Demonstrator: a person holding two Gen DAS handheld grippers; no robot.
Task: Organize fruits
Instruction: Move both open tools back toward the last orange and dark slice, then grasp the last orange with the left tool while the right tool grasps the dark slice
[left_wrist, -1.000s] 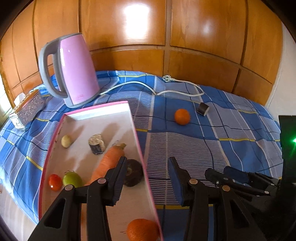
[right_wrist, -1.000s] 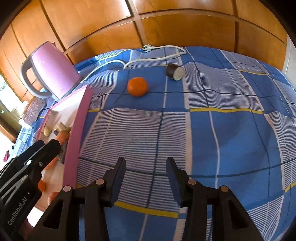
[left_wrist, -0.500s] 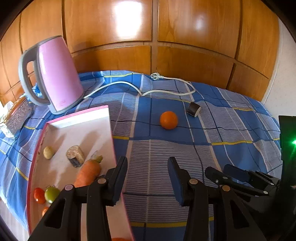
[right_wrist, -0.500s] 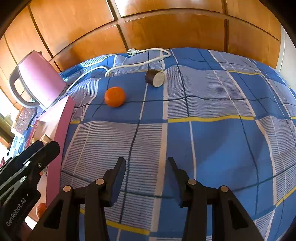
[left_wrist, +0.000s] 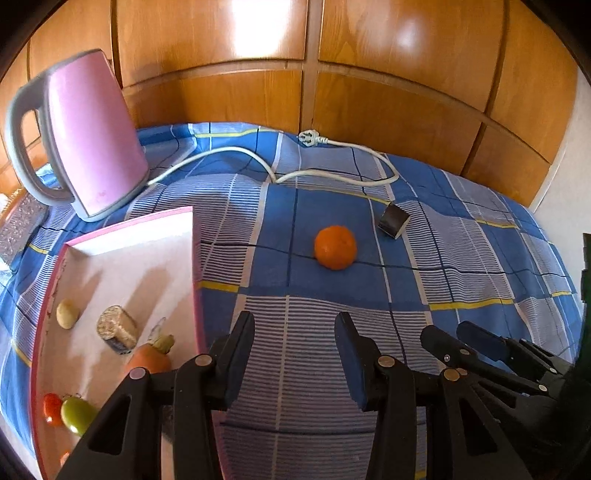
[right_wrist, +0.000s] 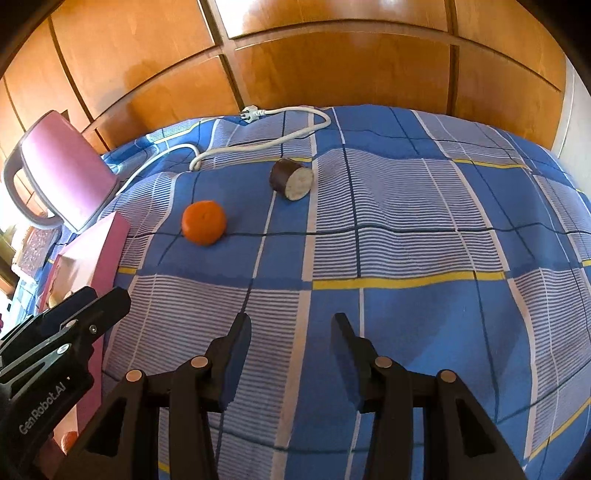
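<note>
Fruits are seen in two places. One orange (left_wrist: 335, 247) is lying by itself on the blue checked cloth (left_wrist: 461, 258), out in the open. Just beside it, a little farther back, a short dark round piece with a pale cut end (right_wrist: 291, 179) is lying on its side. The two are near each other but are not touching.

On the left, a pink tray (left_wrist: 195, 258) with a white floor is set on the cloth. Inside it a small pale lump (left_wrist: 67, 314), a rough tan roll (left_wrist: 117, 329), a carrot (left_wrist: 149, 360), a red tomato (left_wrist: 52, 408) and a green fruit (left_wrist: 77, 415) can be seen. The red and green ones are touching.

Behind the tray a pink kettle (left_wrist: 92, 136) is standing, and its white cord (left_wrist: 332, 170) is spread over the cloth with the plug (left_wrist: 309, 137) left loose. Wooden panels (left_wrist: 406, 74) are seen at the back.

The left gripper (left_wrist: 295, 356) is held over the cloth next to the tray's edge. Its jaws are parted and nothing is held between them. The right gripper (right_wrist: 291, 354) is also held over bare cloth, with jaws apart and nothing gripped. The orange is well ahead of both.
</note>
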